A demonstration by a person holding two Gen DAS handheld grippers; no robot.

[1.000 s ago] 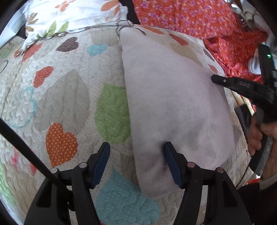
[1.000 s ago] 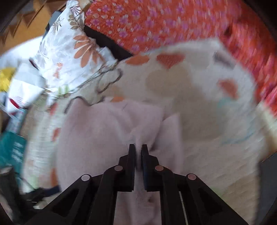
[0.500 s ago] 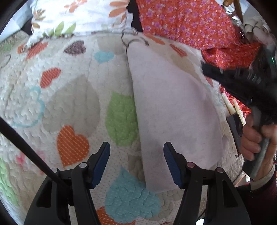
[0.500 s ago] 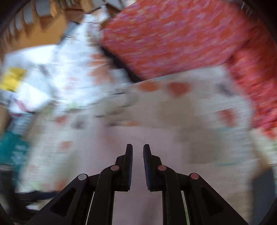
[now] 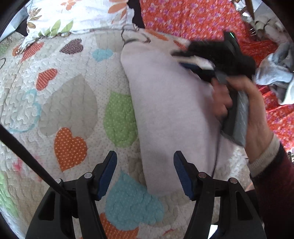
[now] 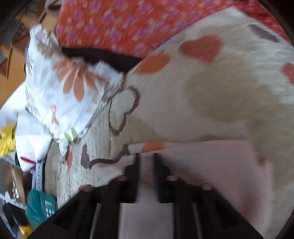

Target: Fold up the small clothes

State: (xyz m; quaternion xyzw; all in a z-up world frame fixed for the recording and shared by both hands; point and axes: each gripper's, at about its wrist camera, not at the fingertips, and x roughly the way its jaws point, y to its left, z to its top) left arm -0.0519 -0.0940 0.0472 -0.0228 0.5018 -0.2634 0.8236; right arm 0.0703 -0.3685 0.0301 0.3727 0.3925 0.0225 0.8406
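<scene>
A pale lilac cloth (image 5: 170,110) lies folded into a long strip on the heart-patterned quilt (image 5: 69,103). My left gripper (image 5: 145,172) hovers open above the strip's near left edge, and its blue pads (image 5: 108,172) touch nothing. A hand holds my right gripper (image 5: 185,59) low over the strip's far right part. Its jaws are opening, and nothing is pinched between them. The right wrist view is blurred: the right gripper (image 6: 147,165) shows a narrow gap, with the lilac cloth (image 6: 211,165) lying beneath it.
A white floral pillow (image 5: 73,16) and red flowered fabric (image 5: 183,18) border the quilt's far side. A grey-blue garment heap (image 5: 275,73) sits at the right. A black strap (image 5: 27,152) crosses the lower left. Boxes and bags (image 6: 36,202) crowd the floor beside the bed.
My right gripper let go of the cloth fold, its jaws parted, and it swung across the strip toward its far end. The left gripper stayed open and drew back slightly.
</scene>
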